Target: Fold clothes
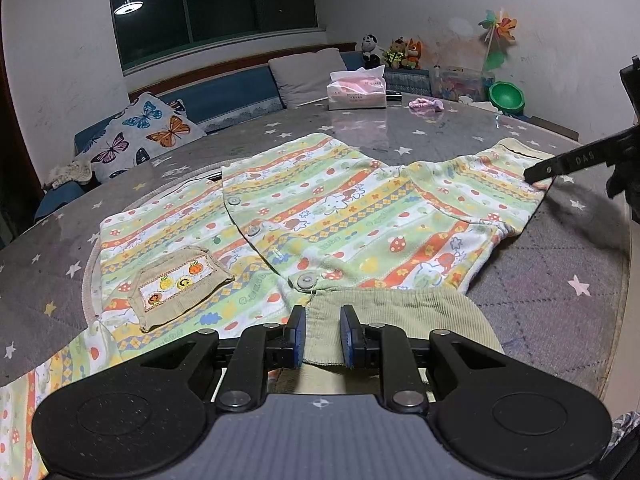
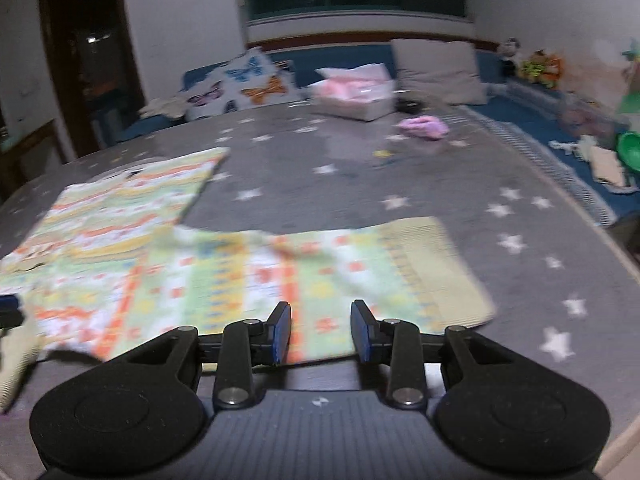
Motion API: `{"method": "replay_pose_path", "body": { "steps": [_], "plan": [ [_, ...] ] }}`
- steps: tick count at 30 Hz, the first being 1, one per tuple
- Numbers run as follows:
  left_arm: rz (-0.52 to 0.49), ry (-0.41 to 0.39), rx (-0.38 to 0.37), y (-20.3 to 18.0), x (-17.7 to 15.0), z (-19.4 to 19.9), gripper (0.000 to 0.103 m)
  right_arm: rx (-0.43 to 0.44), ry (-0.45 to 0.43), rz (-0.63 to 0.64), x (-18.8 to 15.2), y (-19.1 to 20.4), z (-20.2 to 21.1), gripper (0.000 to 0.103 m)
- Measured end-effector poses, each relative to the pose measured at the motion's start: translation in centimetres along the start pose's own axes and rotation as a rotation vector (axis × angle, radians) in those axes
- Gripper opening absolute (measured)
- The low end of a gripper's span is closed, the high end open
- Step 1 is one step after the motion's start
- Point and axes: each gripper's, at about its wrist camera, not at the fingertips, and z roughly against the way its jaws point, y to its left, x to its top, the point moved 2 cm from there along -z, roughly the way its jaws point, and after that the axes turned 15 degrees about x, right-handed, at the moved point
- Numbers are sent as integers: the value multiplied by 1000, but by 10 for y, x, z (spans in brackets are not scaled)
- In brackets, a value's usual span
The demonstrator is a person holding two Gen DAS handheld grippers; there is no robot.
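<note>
Nearest to us, our left gripper (image 1: 322, 336) sat low over the ribbed green hem (image 1: 384, 312) of the child's printed jacket (image 1: 320, 216). Its jaws stood a narrow way apart with the hem edge running between them, but we could not tell whether the pads truly pinched the cloth. Our right gripper (image 2: 320, 330) hovered over the near edge of the sleeve (image 2: 320, 268), jaws parted somewhat wider, cloth beneath and between them, no pad pressing on it that we could see; that view was blurred.

We judged the fold to be at an early step: the jacket lay spread open on the grey star-patterned table cover (image 1: 440, 136), lining up, pocket (image 1: 180, 280) showing at the left, one sleeve stretched out to the side. The next move, we reckoned, called for closing on the sleeve near its cuff (image 2: 440, 264) and carrying it across the body, while the left held the hem down.

Farther off lay a tissue pack (image 1: 357, 94) and a butterfly cushion (image 1: 144, 132).
</note>
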Motion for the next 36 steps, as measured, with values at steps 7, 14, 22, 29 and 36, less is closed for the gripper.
{"method": "replay_pose_path", "body": {
  "steps": [7,14,22,29,36],
  "plan": [
    [-12,4,8,-1,1,0,22,-109,-48,-30,8,-35,10,45],
    [-16,0,10,-4,8,5,23,-144,-67,-80,4,-51,15,51],
    [-41,-54,-25,-29,35,8,29,-183,-78,-109,2,-53,11,51],
    [-90,-59,-81,-67,54,-7,29,-168,-92,-121,-3,-54,14,47],
    [-145,-39,-135,-99,54,-19,29,-125,-111,-110,4,-49,16,7]
  ]
}}
